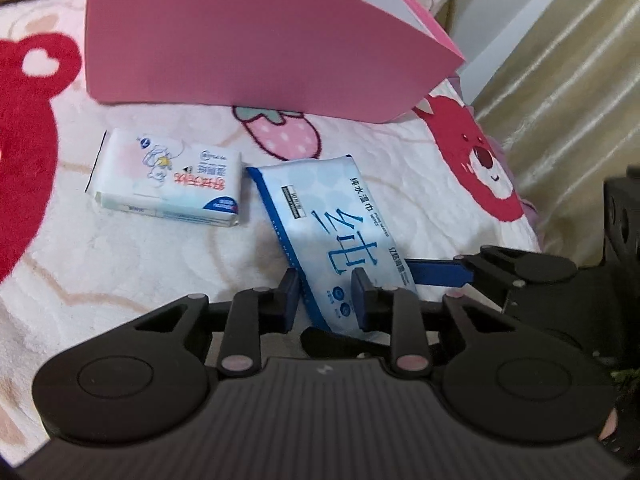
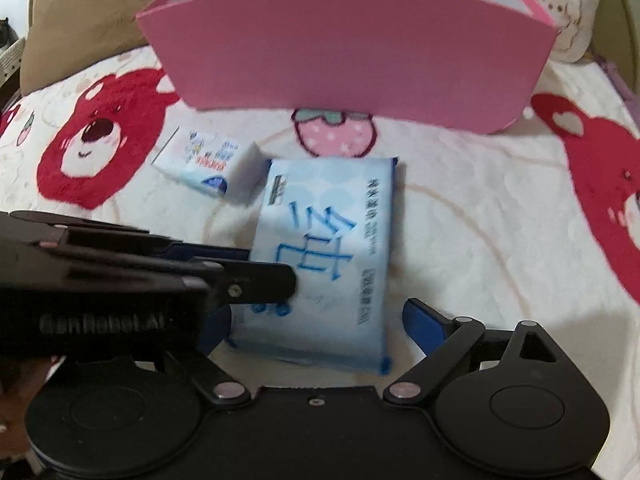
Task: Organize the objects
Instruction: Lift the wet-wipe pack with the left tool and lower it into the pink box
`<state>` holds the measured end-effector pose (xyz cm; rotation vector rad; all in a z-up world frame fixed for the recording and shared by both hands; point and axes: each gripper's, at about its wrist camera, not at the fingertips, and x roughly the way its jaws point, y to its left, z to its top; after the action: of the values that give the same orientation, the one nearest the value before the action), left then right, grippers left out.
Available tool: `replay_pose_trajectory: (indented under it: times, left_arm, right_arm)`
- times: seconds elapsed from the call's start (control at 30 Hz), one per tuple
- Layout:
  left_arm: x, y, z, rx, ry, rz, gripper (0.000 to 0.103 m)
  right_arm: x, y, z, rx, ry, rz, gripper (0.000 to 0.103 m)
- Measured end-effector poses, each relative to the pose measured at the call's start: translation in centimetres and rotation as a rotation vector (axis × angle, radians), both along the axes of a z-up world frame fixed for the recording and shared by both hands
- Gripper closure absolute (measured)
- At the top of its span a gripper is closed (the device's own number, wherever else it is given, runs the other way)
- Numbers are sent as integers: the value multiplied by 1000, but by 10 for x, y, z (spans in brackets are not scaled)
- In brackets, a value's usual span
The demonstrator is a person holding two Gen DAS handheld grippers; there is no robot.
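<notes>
A blue wet-wipes pack [image 1: 332, 236] lies on the bear-print blanket; it also shows in the right wrist view [image 2: 328, 256]. My left gripper [image 1: 326, 300] is closed on the pack's near corner. My right gripper [image 2: 316, 320] is open, its fingers straddling the pack's near end without pressing it. The right gripper's blue finger [image 1: 436, 274] reaches in from the right in the left wrist view. A small white tissue pack [image 1: 168, 178] lies to the left of the wipes, also in the right wrist view [image 2: 204, 168]. A pink open box [image 1: 248, 48] stands behind both, as the right wrist view [image 2: 348, 56] shows.
The blanket [image 2: 480, 220] has red bears and a pink strawberry [image 2: 334, 134]. A brown cushion [image 2: 80, 20] sits at the far left, a plush pillow [image 2: 560, 4] behind the box. A beige curtain [image 1: 560, 80] hangs at the right.
</notes>
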<state>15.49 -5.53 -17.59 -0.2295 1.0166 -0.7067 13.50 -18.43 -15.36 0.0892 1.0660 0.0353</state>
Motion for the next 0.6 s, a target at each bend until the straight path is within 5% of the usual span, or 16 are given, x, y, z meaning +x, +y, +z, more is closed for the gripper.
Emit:
replay_pose_trajectory:
  times: [0.17,0.33,0.6]
  left_arm:
    - [2,0,0,-32,21,15,77]
    - [-7,0,3,-52,12,62,75]
    - [-17,2,24,-37,-20,48,74]
  right_arm:
    - [1,-1,0,11,-21,17,8]
    - [-4,2,7,-2,-69,34,26]
    - [-15,6,24,19,-117,54,30]
